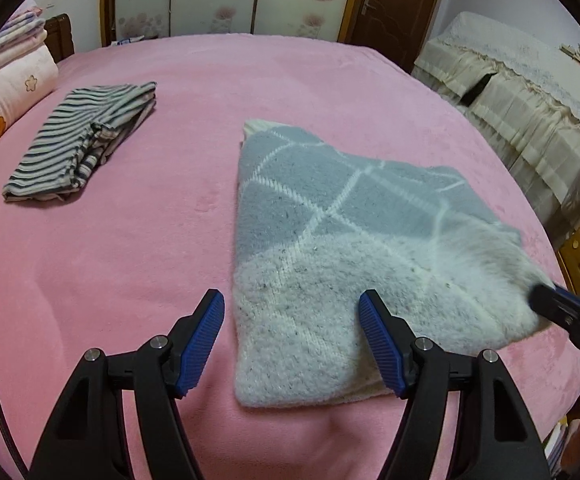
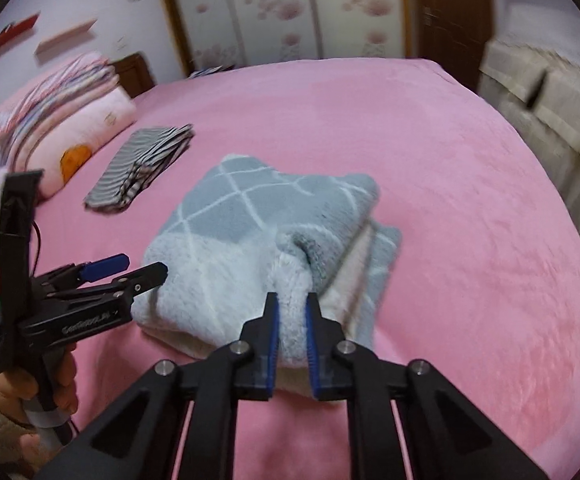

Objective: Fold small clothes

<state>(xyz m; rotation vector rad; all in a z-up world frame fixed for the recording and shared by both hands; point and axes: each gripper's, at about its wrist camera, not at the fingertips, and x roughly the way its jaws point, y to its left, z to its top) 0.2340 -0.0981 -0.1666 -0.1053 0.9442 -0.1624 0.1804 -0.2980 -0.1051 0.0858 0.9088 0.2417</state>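
The fuzzy grey-and-white diamond-patterned knit garment [image 2: 258,240] lies folded on the pink fleece bed cover [image 2: 469,200]. The right gripper [image 2: 291,320] clamps a raised fold at its near edge. The left gripper [image 1: 291,312], jaws spread, straddles the garment's near corner without gripping it. The right wrist view alone shows the person's hand [image 2: 30,392] holding the left gripper.

Pale lettering is showing along the black side of the left tool [image 2: 138,270] in the right wrist view, too blurred to be read for certain. No other text is showing.
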